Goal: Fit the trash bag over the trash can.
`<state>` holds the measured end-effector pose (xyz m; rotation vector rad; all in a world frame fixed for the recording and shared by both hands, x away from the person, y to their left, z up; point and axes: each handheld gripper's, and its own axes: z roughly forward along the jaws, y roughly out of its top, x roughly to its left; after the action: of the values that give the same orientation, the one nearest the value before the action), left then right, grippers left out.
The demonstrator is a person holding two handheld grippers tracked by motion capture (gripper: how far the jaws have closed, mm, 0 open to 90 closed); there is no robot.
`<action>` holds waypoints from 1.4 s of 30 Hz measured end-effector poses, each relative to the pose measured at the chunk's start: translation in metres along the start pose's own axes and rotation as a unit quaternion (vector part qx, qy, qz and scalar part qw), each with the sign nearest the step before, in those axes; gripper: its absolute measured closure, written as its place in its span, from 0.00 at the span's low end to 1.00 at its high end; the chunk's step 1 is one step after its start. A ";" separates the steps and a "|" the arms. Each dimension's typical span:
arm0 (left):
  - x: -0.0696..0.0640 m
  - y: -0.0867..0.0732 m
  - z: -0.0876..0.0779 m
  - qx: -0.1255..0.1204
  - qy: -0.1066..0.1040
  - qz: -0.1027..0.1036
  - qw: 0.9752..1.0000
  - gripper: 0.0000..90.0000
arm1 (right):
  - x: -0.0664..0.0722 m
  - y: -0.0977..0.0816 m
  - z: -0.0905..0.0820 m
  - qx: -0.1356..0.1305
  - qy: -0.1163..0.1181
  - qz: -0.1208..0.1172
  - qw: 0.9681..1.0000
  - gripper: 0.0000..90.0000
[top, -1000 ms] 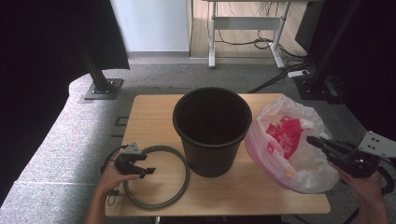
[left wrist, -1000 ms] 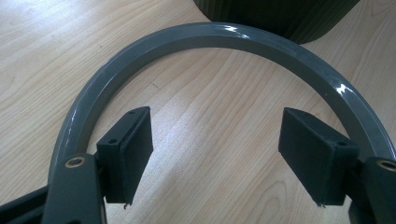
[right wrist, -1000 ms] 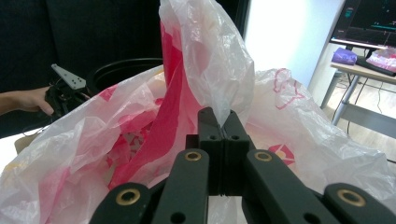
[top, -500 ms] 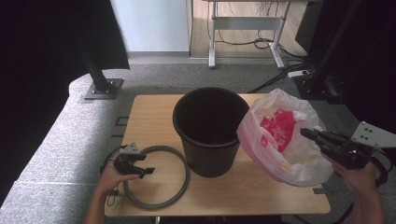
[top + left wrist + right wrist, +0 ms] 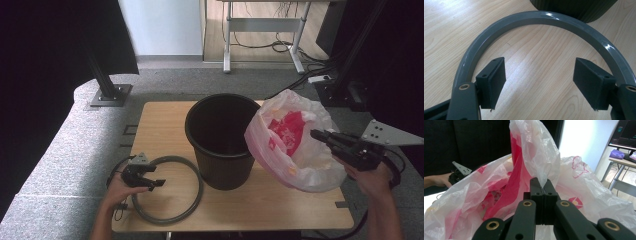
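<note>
Wood worktop [image 5: 165, 125] holds one black bin [image 5: 223, 140], one grey ring [image 5: 167, 189] and one pink-and-white bag [image 5: 292, 145]. One left gripper [image 5: 146, 177] rests at the ring's left side, its jaws released and wide, with the ring curving ahead of them. One right gripper [image 5: 320, 135] has its jaws clenched on the bag's edge, holding the bag up just right of the bin, touching it.
</note>
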<state>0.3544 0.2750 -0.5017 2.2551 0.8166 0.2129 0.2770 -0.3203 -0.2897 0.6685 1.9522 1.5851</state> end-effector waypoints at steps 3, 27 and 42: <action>0.000 0.000 0.000 0.000 0.000 -0.001 1.000 0.29 | 0.001 0.001 0.003 0.001 0.001 0.000 1.000 0.99; 0.002 -0.002 0.000 0.006 0.000 -0.002 1.000 0.29 | 0.010 0.016 0.043 0.008 0.016 -0.004 1.000 0.99; 0.003 -0.003 0.000 0.008 -0.001 -0.002 1.000 0.30 | 0.015 0.023 0.056 0.007 0.019 -0.005 1.000 0.99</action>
<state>0.3548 0.2783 -0.5041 2.2684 0.8239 0.2040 0.3054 -0.2659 -0.2782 0.6391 1.9932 1.5899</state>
